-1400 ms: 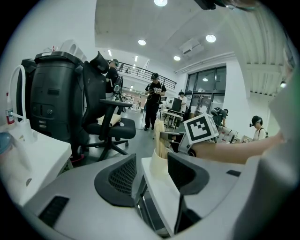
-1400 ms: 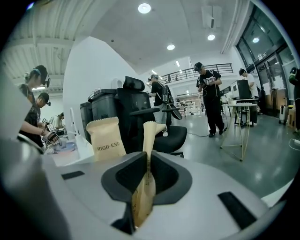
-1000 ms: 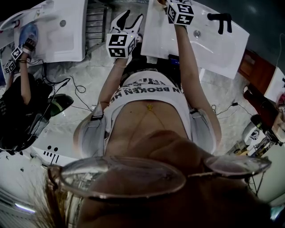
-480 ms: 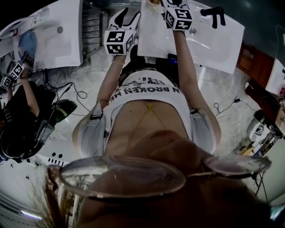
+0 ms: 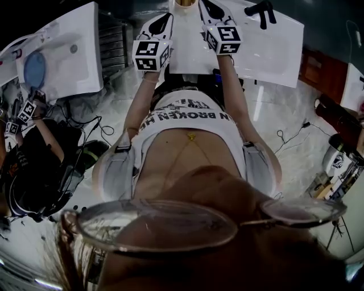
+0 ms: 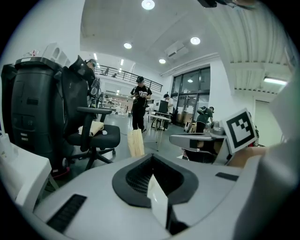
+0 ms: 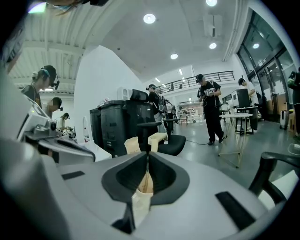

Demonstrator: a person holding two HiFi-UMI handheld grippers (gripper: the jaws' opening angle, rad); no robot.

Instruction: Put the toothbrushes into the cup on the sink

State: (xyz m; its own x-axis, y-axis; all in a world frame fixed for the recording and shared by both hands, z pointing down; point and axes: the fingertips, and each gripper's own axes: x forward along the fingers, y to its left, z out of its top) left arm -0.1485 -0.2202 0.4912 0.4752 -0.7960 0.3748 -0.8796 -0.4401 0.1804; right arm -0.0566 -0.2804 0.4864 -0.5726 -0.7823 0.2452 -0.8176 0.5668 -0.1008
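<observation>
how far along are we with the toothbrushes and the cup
Done: nothing can be confirmed. No toothbrush shows, and only a tan rim, probably the cup, peeks in at the head view's top edge. In hand: nothing. The left gripper and right gripper are shut and empty, over the sink. Left: cannot tell whether any toothbrushes remain.

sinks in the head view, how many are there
2. The front sink is straight ahead of the person, with a black tap; the left sink is off to the left. Others may be out of frame.
</observation>
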